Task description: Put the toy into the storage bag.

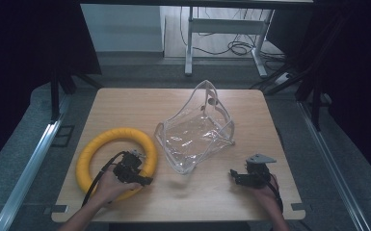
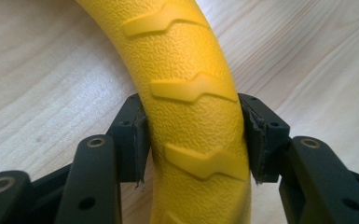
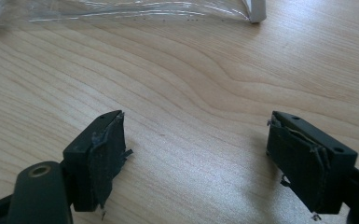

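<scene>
Two black fingers [image 2: 135, 140] of the left gripper [image 2: 193, 140] squeeze the yellow ring [image 2: 191, 116] between them, ready to lift it. Right gripper [image 3: 196, 158] waits wide open, the clear bag [image 3: 121, 9] beyond its fingers on the surface [image 3: 191, 84].

you're in a lab or test room, not a home: a small wooden desk [image 1: 125, 103] stands alone on grey carpet [image 1: 24, 159], dark curtains [image 1: 24, 43] hang at both sides, a metal-framed bench [image 1: 224, 29] stands behind with loose cables [image 1: 236, 47] on the floor.
</scene>
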The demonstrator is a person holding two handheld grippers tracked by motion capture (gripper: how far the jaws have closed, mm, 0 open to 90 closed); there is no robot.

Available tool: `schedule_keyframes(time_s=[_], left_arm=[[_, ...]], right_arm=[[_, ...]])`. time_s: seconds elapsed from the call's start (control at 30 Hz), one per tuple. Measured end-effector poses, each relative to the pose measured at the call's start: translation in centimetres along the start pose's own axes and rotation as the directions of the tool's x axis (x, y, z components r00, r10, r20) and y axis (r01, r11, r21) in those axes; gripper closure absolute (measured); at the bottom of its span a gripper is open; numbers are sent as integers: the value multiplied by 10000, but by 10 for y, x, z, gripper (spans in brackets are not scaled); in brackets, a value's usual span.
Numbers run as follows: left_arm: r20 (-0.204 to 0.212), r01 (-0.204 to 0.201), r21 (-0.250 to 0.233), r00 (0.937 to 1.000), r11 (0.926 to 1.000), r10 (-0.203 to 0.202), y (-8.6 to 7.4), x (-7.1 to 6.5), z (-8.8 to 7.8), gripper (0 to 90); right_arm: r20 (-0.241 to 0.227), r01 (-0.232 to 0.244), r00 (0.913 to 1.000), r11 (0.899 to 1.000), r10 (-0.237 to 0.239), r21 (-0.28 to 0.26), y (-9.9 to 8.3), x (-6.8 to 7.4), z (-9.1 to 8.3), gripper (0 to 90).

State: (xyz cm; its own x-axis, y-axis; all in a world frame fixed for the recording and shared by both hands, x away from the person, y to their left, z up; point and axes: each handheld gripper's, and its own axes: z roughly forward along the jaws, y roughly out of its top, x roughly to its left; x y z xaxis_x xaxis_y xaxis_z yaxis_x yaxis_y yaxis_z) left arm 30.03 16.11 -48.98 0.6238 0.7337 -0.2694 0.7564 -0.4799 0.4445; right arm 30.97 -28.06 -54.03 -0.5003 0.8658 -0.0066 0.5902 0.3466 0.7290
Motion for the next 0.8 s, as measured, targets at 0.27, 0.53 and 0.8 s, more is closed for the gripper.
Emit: schedule_keyframes(time_s=[0.27,0.53,0.8], left_arm=[[1005,489,-1529,9944,9870,-337,-6,9,-35,487],[1331,594,-2895,9909,9553,-212,-13,17,-75,490],[1374,624,-3558,9904,9325,-138,-16,22,-94,491]], right_arm=[[17,-25,10000,10000,25,6,0,0,0,196],[47,-28,10000,10000,28,29,0,0,0,196],[47,-39,10000,10000,38,22,0,0,0,196]])
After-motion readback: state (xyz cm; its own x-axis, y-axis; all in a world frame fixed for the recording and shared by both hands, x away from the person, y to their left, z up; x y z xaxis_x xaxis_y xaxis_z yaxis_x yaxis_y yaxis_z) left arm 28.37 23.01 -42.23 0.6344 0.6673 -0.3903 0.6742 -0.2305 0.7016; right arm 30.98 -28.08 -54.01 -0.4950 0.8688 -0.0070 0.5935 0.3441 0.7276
